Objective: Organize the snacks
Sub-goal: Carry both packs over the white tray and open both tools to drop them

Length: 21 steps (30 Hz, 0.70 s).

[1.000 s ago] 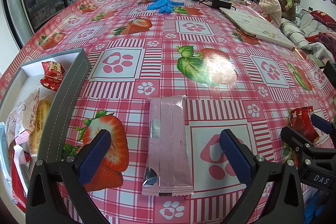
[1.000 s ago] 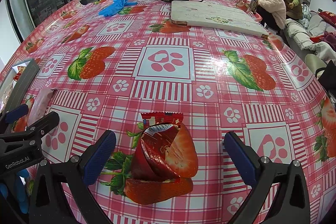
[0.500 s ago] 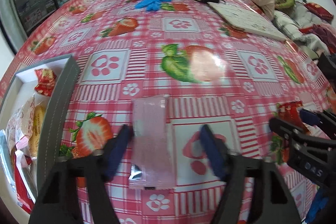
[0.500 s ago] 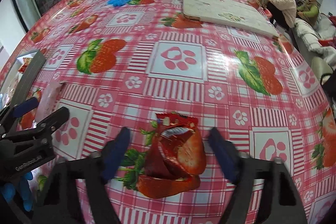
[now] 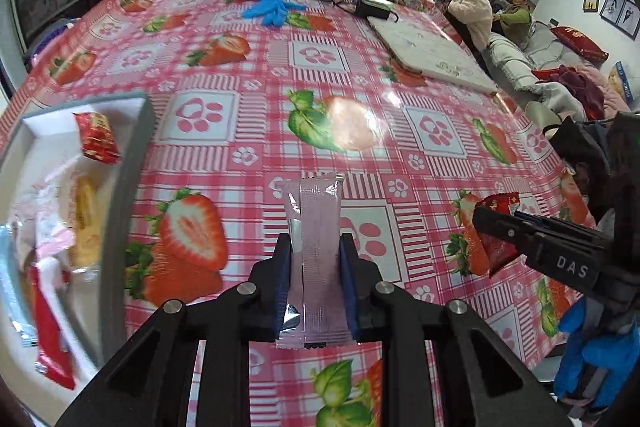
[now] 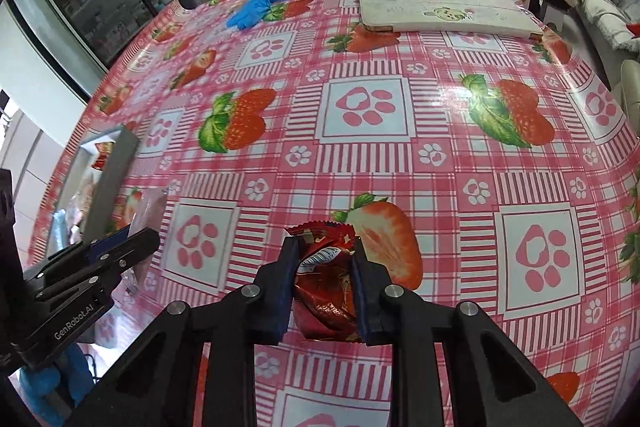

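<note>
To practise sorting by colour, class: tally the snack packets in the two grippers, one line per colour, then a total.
Pink packet: 1, clamped in the left gripper
Red packet: 1, between the closing jaws of the right gripper
Total: 2

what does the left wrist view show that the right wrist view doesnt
Only the left wrist view: the left gripper shut on the pink packet, the yellow snack inside the tray, and framed pictures on the far wall.

Only the right wrist view: the right gripper closing on the crumpled red packet between its pads, seen head-on.

Both: the strawberry tablecloth, blue gloves, white board, and each other's gripper from the side.
</note>
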### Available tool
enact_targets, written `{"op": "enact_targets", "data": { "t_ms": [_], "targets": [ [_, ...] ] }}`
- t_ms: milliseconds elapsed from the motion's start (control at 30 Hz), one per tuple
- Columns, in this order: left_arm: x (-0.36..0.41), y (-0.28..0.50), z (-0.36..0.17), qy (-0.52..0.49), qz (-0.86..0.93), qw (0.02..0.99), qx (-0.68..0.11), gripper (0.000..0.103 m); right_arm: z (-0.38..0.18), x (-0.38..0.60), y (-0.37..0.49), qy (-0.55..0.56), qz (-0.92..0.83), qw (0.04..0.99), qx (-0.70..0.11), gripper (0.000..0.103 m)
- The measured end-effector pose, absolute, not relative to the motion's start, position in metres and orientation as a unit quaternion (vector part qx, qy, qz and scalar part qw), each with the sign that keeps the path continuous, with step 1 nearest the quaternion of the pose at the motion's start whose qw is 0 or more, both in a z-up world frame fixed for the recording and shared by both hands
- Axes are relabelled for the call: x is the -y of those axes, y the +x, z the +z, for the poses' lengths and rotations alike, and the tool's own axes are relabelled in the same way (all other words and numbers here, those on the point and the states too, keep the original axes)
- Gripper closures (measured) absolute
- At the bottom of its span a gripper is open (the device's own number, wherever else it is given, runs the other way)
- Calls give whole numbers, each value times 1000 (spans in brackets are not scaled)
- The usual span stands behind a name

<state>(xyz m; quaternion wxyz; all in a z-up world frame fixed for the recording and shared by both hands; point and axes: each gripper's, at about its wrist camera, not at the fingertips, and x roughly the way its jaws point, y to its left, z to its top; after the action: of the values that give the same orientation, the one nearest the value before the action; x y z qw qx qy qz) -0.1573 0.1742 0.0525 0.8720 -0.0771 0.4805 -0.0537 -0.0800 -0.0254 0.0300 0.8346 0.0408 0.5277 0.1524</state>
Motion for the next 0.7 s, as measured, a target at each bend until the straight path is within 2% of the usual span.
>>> {"op": "enact_targets", "data": {
  "t_ms": [333, 700],
  "targets": [
    [-248, -186, 108, -65, -1, 903, -424, 77, 69, -41, -84, 37, 232, 828, -508, 77],
    [-337, -210, 99, -66, 81, 896, -432, 77, 81, -184, -86, -12, 342, 788, -512, 76]
  ]
}}
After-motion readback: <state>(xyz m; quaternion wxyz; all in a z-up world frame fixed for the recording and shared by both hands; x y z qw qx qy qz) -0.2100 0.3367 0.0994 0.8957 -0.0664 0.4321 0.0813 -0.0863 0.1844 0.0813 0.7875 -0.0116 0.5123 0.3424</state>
